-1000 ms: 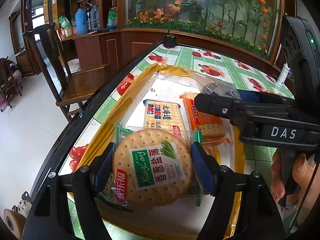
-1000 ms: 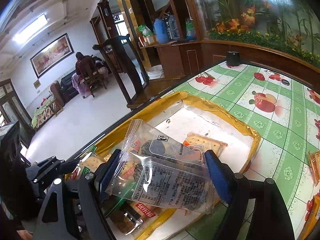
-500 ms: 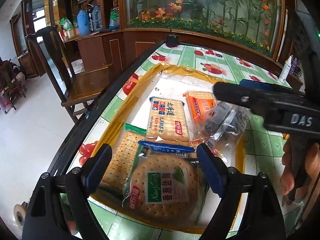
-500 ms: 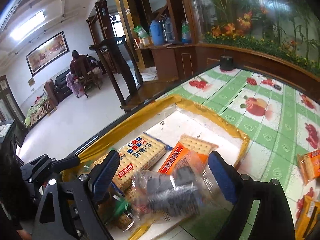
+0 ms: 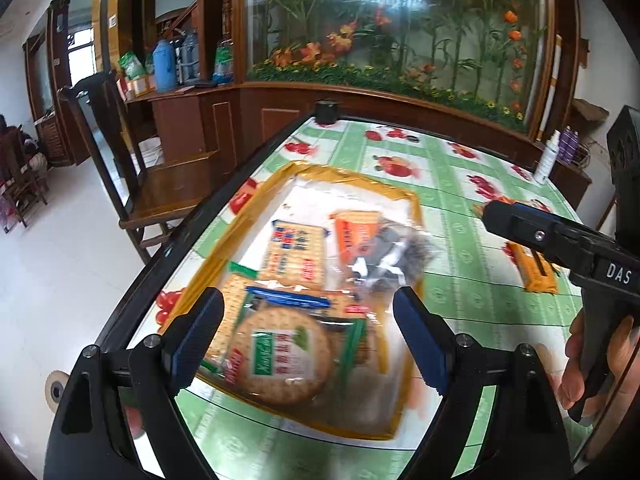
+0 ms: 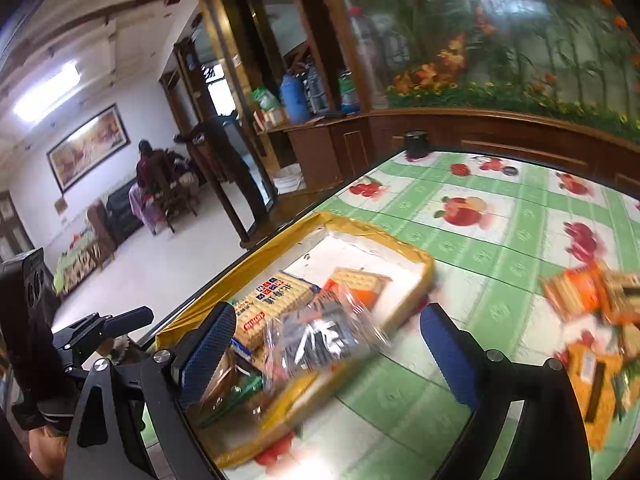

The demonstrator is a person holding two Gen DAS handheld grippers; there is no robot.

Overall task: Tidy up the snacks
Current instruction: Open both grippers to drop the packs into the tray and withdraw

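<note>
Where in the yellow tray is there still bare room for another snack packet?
The far end of the yellow tray is bare white floor, beyond the blue-labelled cracker pack and orange pack. The near half is crowded with overlapping packets, including the round cracker pack.

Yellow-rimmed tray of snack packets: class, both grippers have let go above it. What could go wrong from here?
1. The clear plastic packet of dark snacks lies on top at the low near rim of the yellow-rimmed tray; it may slide out.
2. The round green-labelled cracker packet sits stacked on other packets, so the pile may shift.
3. Orange snack packets lie loose on the green fruit-patterned tablecloth; the right gripper, its jaws opening and empty, might knock them when reaching.
</note>
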